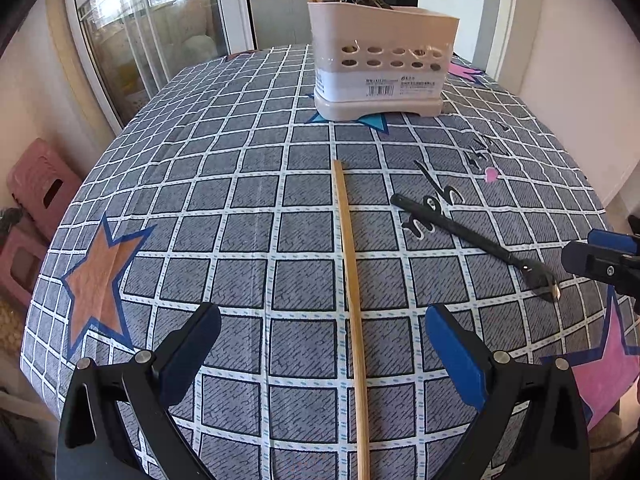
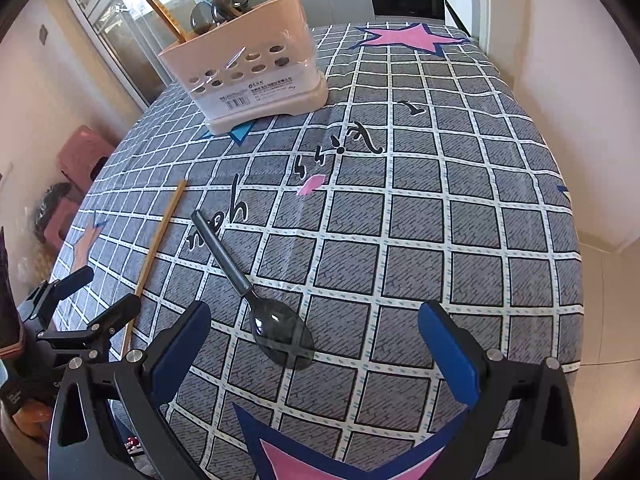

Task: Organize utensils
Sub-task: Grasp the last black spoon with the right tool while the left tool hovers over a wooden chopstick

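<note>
Bright daylight from the window (image 1: 132,28), sharp focus, strong fisheye bending at edges.

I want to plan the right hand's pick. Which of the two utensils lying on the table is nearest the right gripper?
The black spoon: its bowl lies between the right gripper's open fingers. The wooden chopstick lies farther left.

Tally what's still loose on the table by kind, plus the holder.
Chopstick: 1
Spoon: 1
Holder: 1
Total: 3
</note>
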A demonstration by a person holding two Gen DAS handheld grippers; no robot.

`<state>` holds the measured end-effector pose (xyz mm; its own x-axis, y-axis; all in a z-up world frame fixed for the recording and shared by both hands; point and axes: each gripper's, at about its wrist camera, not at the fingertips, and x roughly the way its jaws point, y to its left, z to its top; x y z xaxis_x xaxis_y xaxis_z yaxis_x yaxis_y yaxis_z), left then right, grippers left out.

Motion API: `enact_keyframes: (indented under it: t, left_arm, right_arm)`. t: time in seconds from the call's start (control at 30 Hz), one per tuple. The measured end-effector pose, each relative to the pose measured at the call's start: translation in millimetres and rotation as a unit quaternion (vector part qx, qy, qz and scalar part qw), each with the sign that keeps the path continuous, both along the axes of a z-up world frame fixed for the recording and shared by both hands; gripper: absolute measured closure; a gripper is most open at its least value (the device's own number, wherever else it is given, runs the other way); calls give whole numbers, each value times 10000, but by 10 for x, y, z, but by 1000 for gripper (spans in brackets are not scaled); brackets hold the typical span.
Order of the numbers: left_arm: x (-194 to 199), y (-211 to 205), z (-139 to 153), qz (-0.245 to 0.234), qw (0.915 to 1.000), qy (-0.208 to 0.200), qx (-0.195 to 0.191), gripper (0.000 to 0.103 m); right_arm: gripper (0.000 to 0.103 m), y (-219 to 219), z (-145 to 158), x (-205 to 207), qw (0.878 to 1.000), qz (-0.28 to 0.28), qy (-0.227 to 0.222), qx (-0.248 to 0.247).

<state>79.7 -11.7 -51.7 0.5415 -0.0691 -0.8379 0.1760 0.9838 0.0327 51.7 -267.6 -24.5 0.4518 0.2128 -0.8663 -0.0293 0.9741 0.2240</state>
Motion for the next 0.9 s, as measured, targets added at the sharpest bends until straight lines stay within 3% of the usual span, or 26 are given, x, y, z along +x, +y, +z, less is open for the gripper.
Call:
enact_keyframes:
  t: [0.9]
  left_arm:
    - [104, 265, -56, 279, 9995, 172, -21, 0]
  right_arm:
    - [0, 407, -26, 257, 9927, 806, 288, -850]
